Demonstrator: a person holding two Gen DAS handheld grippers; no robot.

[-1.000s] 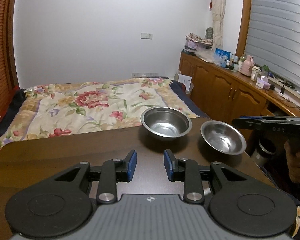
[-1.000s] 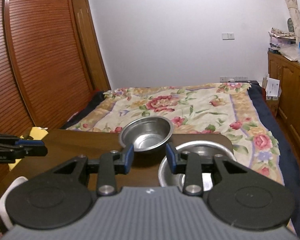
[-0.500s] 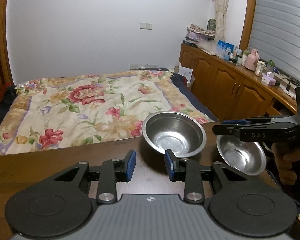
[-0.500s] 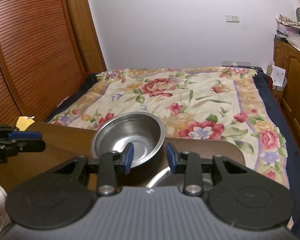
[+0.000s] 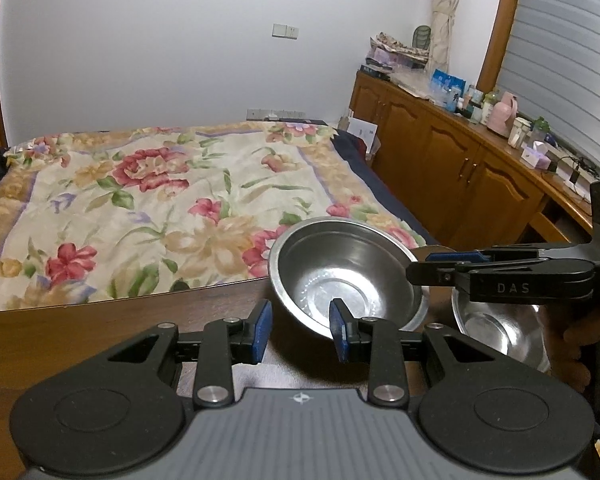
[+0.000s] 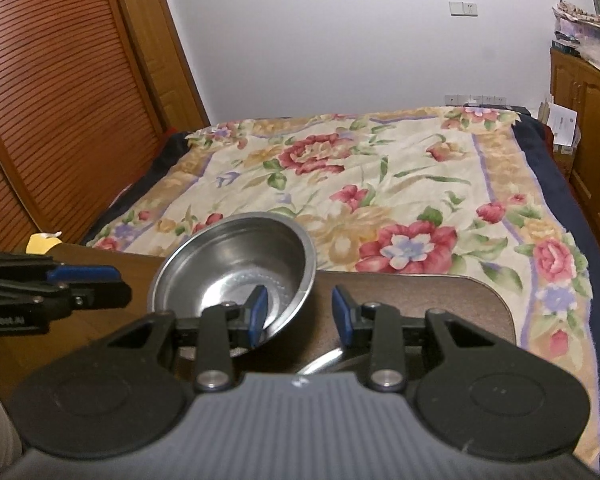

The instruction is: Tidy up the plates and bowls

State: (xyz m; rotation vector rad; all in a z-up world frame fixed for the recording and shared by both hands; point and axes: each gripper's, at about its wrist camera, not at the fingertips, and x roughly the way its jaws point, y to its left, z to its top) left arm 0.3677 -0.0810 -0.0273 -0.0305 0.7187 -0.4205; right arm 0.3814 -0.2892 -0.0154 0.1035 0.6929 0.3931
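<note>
Bowls of bare steel sit on the dark wooden surface [image 5: 100, 332] at its far right end, by the flowered bed [image 5: 148, 200]: the deeper bowl [image 5: 340, 276] stands farther off, the shallower bowl [image 5: 500, 320] nearer and to its right, close beside it. Left hand-held gripper [image 5: 300, 330] hangs with its blue-padded fingers spread and empty, the right pad before the deeper bowl's near wall. Right hand-held gripper [image 6: 300, 314] is likewise spread and empty above the shallower bowl [image 6: 324, 360], its left pad over the deeper bowl [image 6: 232, 264].
</note>
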